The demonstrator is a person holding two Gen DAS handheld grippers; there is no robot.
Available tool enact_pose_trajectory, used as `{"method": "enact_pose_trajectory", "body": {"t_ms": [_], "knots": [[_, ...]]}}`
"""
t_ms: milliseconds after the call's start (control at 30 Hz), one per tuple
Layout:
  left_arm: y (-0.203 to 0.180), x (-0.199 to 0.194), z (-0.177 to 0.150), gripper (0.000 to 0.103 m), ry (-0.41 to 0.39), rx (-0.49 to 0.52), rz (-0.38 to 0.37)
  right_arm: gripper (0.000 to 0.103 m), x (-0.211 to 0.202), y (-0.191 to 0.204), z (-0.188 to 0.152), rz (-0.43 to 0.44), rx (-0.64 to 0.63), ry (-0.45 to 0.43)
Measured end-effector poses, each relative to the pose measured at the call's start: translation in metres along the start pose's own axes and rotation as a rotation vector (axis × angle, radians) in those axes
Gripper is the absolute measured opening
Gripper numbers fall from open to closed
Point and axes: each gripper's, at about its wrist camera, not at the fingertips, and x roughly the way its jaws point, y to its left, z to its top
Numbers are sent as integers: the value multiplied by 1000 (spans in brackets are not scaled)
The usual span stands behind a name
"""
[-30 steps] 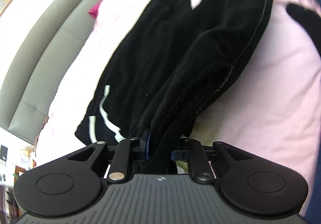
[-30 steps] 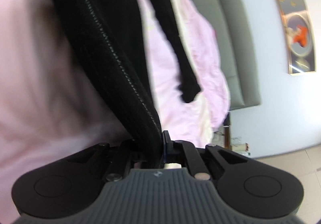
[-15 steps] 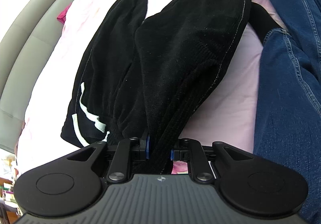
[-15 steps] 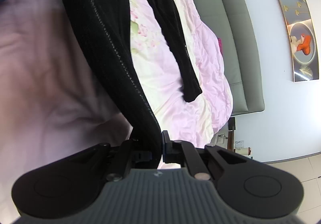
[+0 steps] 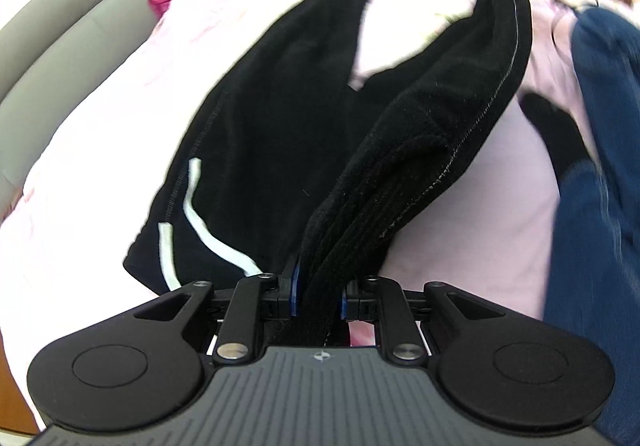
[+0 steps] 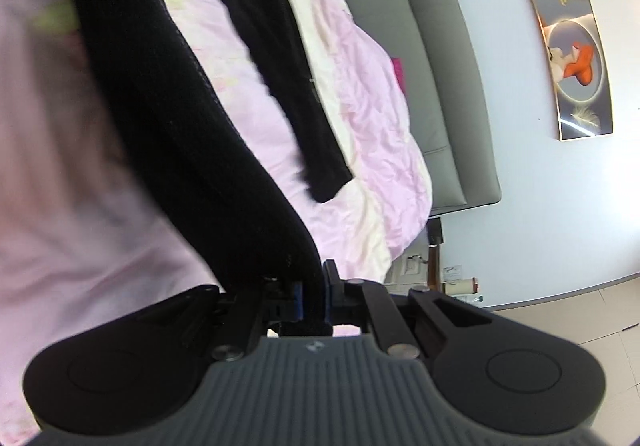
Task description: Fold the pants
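Left wrist view showed the left tongs clamped on a bunched ribbed edge of the black pants, whose white drawstring lay just beyond on the pink bedspread. Right wrist view showed the right tongs pinching another thick edge of the pants, one leg trailing across the bed toward the grey headboard and a wall picture.
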Motion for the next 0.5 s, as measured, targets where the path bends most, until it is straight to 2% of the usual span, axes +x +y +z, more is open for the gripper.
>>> {"method": "enact_pose_trajectory", "body": {"t_ms": [133, 267, 400, 500], "knots": [[61, 13, 27, 20, -28, -69, -11, 1, 47, -35, 24, -21, -18, -3], [129, 34, 42, 20, -48, -193, -44, 1, 95, -69, 55, -55, -34, -22], [182, 79, 54, 21, 5, -286, -75, 1, 169, -105, 82, -12, -59, 14], [209, 121, 62, 23, 55, -355, -47, 2, 231, -123, 115, 5, -84, 37]]}}
